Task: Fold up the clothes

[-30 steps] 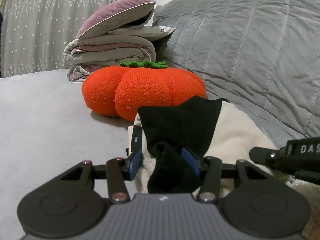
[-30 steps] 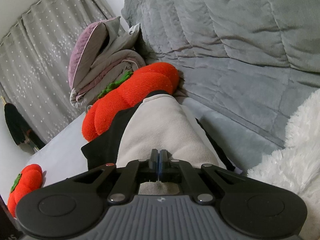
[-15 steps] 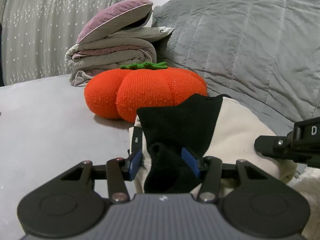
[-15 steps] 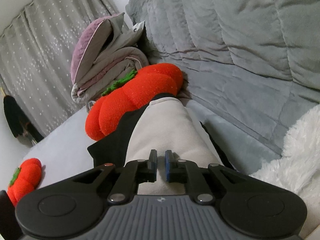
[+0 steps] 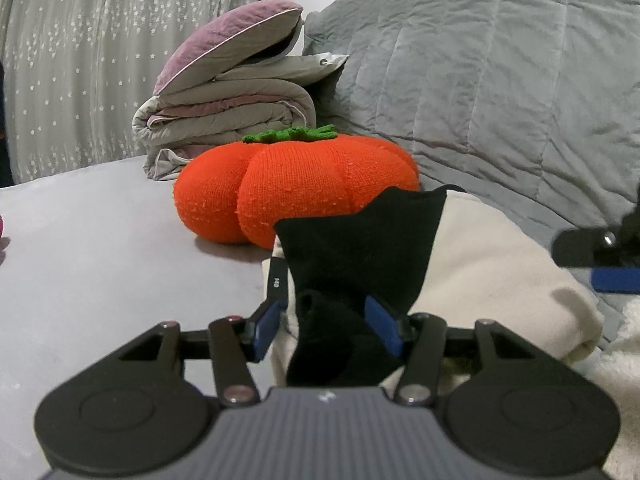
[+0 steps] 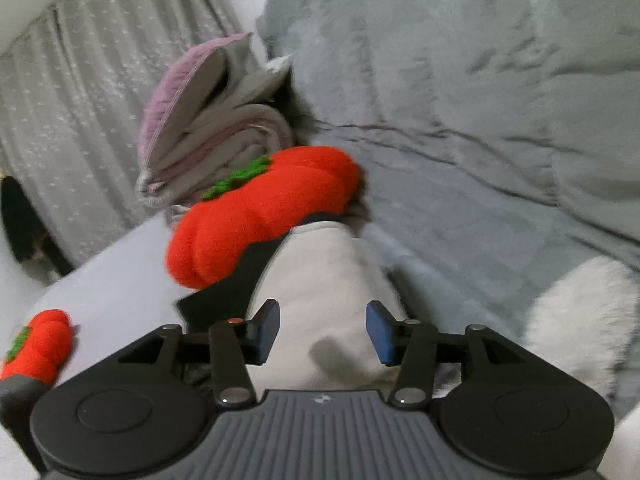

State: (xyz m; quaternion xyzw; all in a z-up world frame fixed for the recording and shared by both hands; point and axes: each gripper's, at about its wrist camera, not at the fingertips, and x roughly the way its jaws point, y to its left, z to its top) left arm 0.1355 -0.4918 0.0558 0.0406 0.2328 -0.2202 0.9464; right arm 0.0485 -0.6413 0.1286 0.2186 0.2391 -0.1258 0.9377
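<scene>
My right gripper (image 6: 322,330) has just been opening, jaws now standing apart with only the cream fabric below them and nothing pinched. My left gripper (image 5: 326,326) has also eased a little wider; a bunched lump of the black cloth (image 5: 360,248) sits between the jaws, and I cannot tell whether the pads press it or merely flank it. The folded garment (image 5: 492,264), cream with black over it, lies low and centre in both views, its far end just beside the big orange pumpkin cushion (image 5: 296,188). I judge this the release after a fold, so the trick is to let go cleanly: spread the left jaws fully before lifting, draw straight back, and avoid dragging the black layer off the cream one. All this rests on a grey bed (image 5: 100,248). A stack of folded bedding (image 5: 228,112) sits upper left behind the cushion, a quilted grey cover (image 5: 500,80) rises at the right, starred curtains (image 5: 80,60) hang far left, a smaller pumpkin cushion (image 6: 36,344) shows lower left, white fluffy fabric (image 6: 576,312) lower right.
</scene>
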